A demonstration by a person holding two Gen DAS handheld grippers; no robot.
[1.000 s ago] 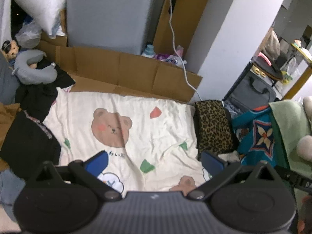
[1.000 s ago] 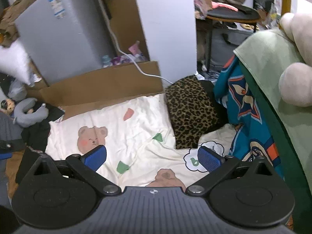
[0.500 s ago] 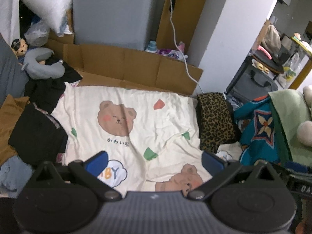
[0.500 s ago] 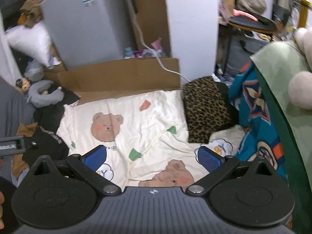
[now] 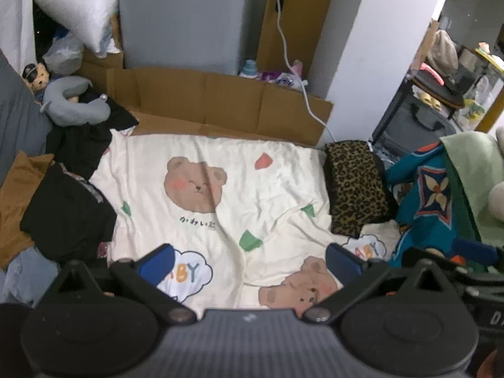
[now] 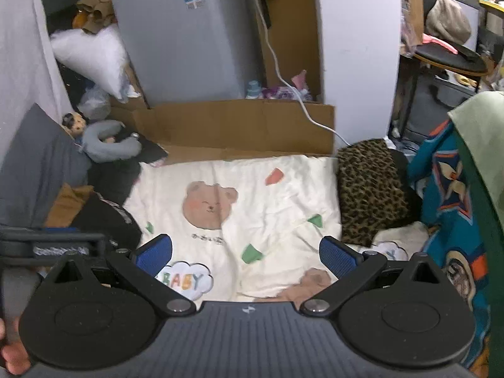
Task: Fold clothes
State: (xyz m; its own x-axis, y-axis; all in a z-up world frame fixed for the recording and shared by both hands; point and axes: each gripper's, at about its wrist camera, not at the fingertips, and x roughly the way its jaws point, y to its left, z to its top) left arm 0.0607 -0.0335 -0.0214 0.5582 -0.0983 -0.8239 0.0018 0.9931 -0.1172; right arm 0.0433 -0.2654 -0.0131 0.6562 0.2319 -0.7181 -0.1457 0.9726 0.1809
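A cream bedsheet (image 5: 220,170) printed with bears covers the work surface, also shown in the right wrist view as the sheet (image 6: 252,195). A folded leopard-print garment (image 5: 356,186) lies at its right edge, seen too as the leopard piece (image 6: 368,189). A heap of black clothes (image 5: 66,214) sits at the sheet's left edge, over a brown garment (image 5: 19,189). My left gripper (image 5: 249,260) hangs open above the sheet's near part, holding nothing. My right gripper (image 6: 245,253) is open too, empty, above the same area.
A cardboard wall (image 5: 220,94) borders the far edge, with a grey appliance (image 5: 182,15) and a white cable (image 5: 293,72) behind. A grey neck pillow (image 5: 72,107) lies far left. A teal patterned blanket (image 5: 431,195) and green cloth (image 5: 472,182) rise at right. A hand (image 6: 9,356) grips the handle.
Both grippers have pulled back and risen, so more of the sheet and the room behind shows. The right one has swung left. Both stayed open and empty.
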